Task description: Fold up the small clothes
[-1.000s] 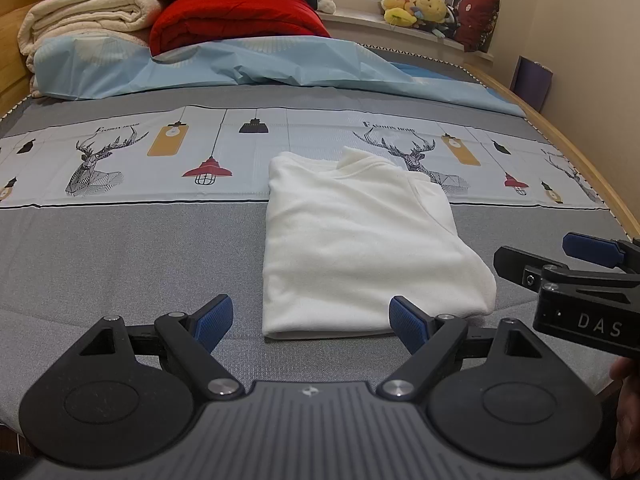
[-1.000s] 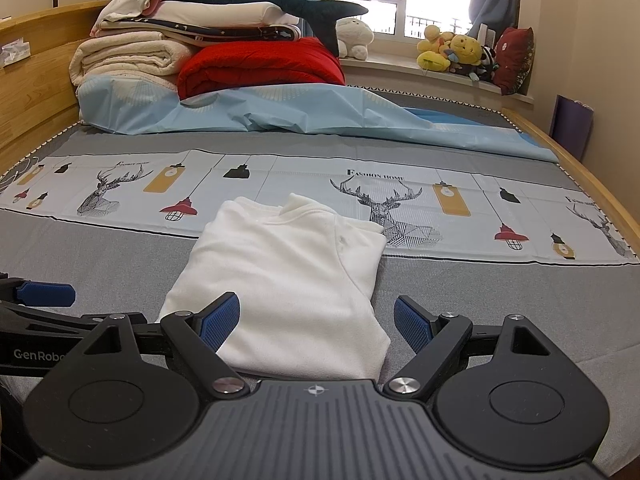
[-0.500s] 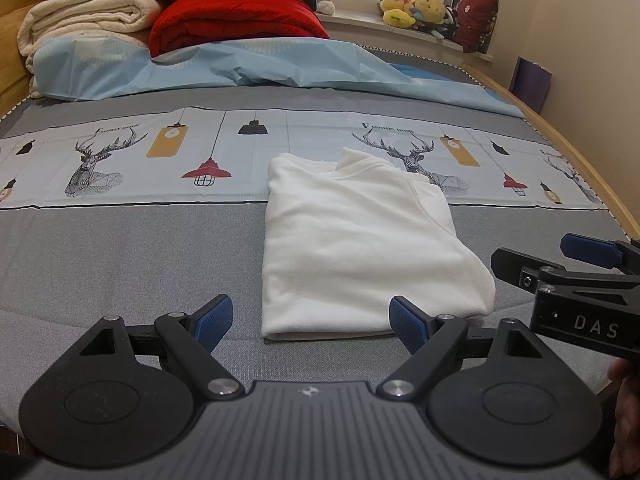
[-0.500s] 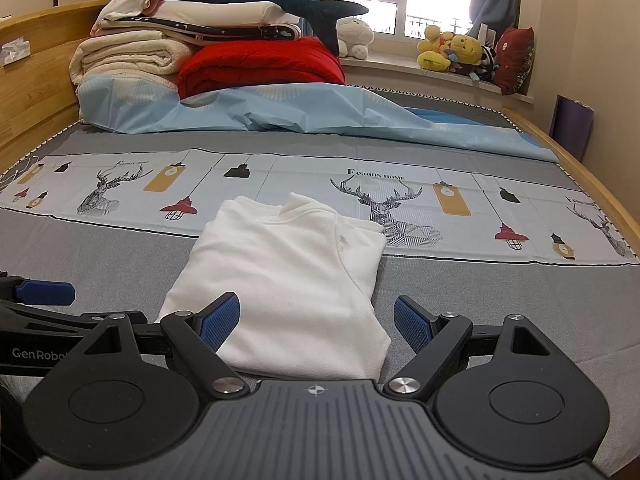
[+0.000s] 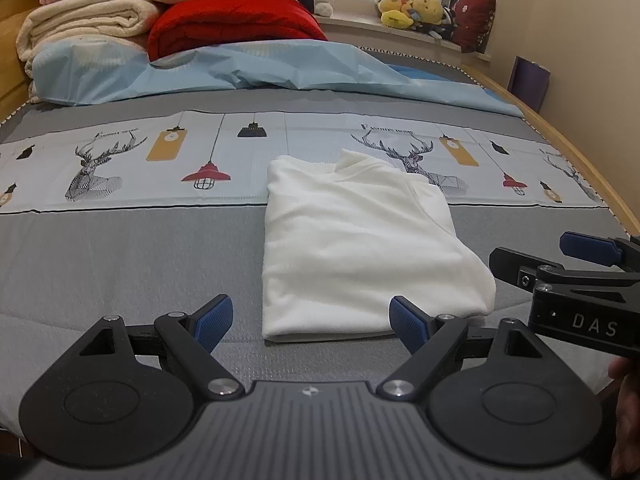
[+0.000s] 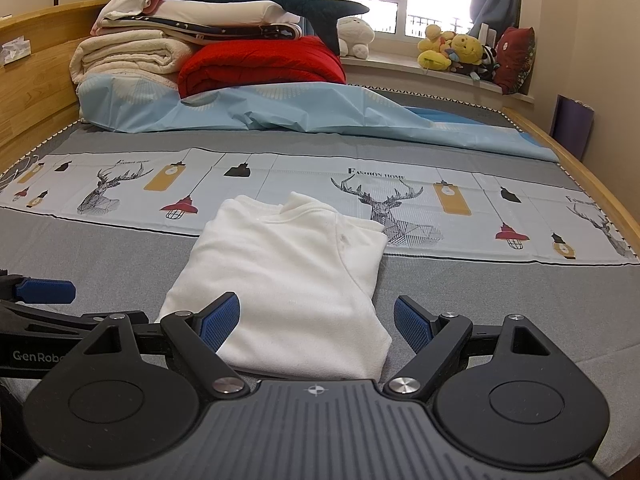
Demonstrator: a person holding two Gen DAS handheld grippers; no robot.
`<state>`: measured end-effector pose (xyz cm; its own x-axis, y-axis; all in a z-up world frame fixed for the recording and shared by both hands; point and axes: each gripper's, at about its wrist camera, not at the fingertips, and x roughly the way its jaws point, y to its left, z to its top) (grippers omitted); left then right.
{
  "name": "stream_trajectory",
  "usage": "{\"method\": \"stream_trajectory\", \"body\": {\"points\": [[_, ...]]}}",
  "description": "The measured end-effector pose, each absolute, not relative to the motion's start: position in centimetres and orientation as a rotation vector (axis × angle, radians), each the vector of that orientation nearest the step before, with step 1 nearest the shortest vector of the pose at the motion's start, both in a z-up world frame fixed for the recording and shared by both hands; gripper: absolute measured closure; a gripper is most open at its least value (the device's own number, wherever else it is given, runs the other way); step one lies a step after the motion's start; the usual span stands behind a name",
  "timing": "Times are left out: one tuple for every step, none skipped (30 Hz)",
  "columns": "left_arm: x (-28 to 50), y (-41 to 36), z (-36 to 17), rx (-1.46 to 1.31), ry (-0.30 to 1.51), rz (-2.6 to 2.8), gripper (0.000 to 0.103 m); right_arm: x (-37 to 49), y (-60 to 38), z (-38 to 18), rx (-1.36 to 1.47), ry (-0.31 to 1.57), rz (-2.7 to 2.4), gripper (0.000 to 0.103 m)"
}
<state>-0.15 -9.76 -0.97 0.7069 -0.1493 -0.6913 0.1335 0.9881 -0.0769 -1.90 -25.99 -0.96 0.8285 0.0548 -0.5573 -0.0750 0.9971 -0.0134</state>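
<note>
Lying flat on the bed (image 5: 120, 264), a folded white shirt (image 5: 360, 248) runs lengthwise away from both grippers, its near hem just ahead of the wide-open, empty left gripper (image 5: 310, 318) and right gripper (image 6: 316, 320), neither plainly nearer

left gripper (image 5: 310, 318): black linkage arms, ribbed blue pads (image 5: 212, 317), silver pivot screws, round black housings, ribbed grey body marked with a small cross emblem. right gripper (image 6: 317, 318) is built identically; "das" lettering is seen on its side.
</note>
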Motion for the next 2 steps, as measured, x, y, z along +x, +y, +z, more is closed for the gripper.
{"method": "stream_trajectory", "body": {"points": [[-0.18,-9.76,-0.98,-0.022,0.768,-0.156,0.014,-1.89,-25.98,-0.98,-0.034,0.591,0.069,0.018],[-0.18,-9.71,-1.0,-0.024,0.771,-0.156,0.014,-1.89,-25.98,-0.97,-0.033,0.59,0.068,0.018]]}}
